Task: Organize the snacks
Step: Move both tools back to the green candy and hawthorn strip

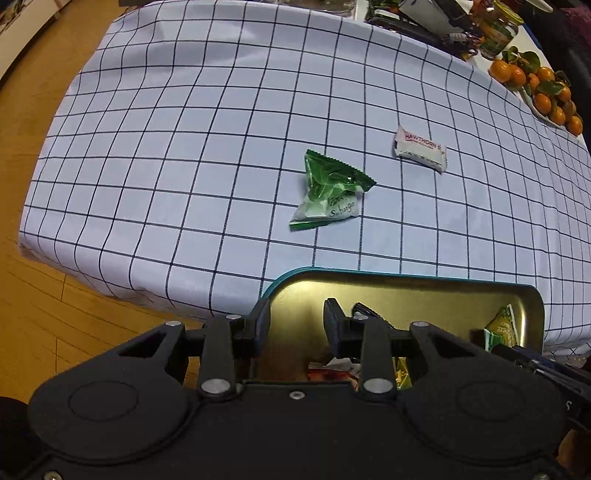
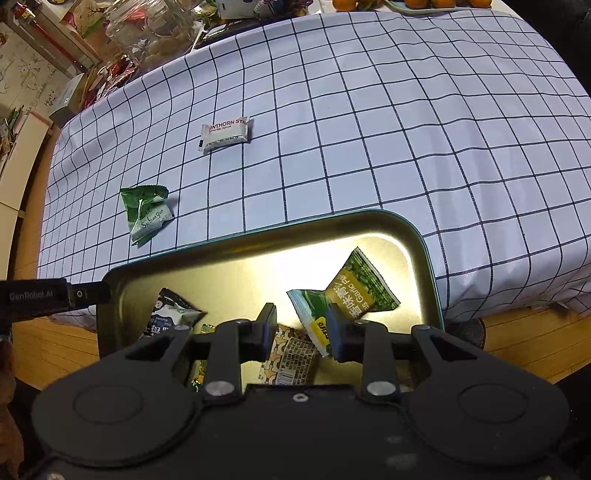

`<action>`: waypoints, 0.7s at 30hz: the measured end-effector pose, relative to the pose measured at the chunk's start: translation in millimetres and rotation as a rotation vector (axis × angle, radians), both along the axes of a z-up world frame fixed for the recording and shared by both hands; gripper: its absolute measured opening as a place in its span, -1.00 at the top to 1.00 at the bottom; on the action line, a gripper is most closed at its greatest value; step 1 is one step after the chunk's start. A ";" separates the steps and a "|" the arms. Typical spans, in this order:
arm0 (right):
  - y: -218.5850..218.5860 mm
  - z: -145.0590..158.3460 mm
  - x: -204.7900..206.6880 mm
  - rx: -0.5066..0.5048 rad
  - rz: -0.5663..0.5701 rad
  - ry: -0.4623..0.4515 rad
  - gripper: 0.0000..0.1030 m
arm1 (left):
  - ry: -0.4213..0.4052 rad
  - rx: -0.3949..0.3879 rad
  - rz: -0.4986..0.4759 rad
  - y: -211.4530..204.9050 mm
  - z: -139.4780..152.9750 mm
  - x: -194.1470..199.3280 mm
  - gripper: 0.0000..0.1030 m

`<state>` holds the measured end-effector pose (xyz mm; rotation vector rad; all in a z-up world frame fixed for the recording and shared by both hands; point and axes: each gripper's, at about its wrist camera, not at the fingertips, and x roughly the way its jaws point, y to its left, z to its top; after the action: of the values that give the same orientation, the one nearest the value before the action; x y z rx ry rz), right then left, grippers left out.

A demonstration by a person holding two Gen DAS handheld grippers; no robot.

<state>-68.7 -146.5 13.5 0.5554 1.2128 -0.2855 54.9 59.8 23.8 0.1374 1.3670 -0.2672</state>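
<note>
A gold tin tray with a teal rim sits at the near edge of the checked tablecloth. In it lie a green-and-gold garlic pea packet, a dark blue-and-white packet and a brown patterned packet. My right gripper hangs open over the tray; the pea packet's end lies beside its right finger, unpinched. My left gripper is open and empty above the tray's left end. On the cloth beyond lie a crumpled green-and-white packet and a white hawthorn strip packet.
A plate of oranges and a jar stand at the far right of the table. A large glass jar and boxes crowd the far left corner. Wooden floor lies past the table's left and near edges.
</note>
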 end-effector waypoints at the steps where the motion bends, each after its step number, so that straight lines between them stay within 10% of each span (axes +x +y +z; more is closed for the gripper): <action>1: 0.0 -0.2 0.5 0.001 0.003 0.000 0.38 | 0.002 0.008 0.011 1.0 -0.7 1.2 0.20; 21: 2.7 -2.3 11.9 0.005 0.044 0.018 0.38 | -0.094 0.070 -0.044 -26.7 36.6 62.2 0.20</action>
<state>-56.8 -143.9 11.1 0.5311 1.2422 -0.2506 117.0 33.1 60.4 0.2358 1.2816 -0.2471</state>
